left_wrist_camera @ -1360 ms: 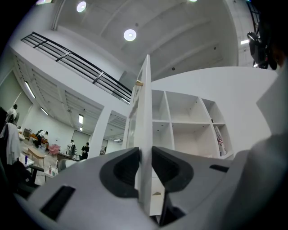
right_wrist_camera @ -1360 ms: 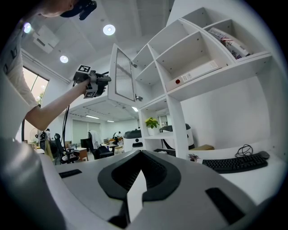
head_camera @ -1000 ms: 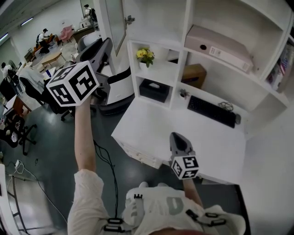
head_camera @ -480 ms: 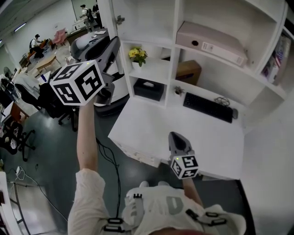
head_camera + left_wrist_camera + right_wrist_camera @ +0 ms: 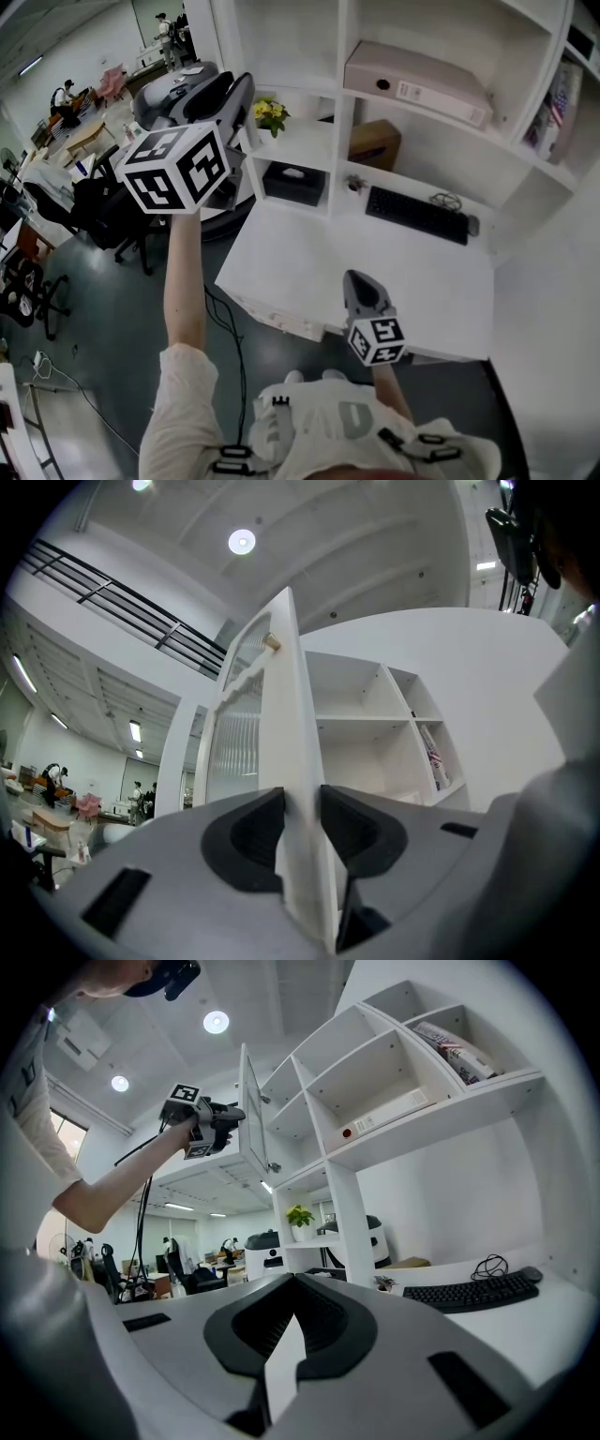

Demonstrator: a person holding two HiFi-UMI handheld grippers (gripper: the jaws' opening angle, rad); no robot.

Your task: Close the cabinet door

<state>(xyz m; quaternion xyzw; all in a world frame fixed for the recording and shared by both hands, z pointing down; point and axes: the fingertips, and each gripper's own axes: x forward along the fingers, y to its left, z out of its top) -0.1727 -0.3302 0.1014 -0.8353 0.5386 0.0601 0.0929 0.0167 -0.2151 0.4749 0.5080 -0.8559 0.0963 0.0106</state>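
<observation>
The cabinet door [image 5: 286, 714] stands swung out from the white shelf unit [image 5: 375, 1101]. Its free edge is grasped by the left tongs [image 5: 302, 803]: the pads lie against both faces, though the jaws have just been opening. In the head view the door is almost wholly hidden behind those tongs and their cube. The tongs' body cuts off its lower edge in the left gripper view. The right tongs [image 5: 292, 1290] are clenched on nothing, low at the worktop's [image 5: 309, 272] front edge, well apart from the door. Open air lies between door and shelf front.
</observation>
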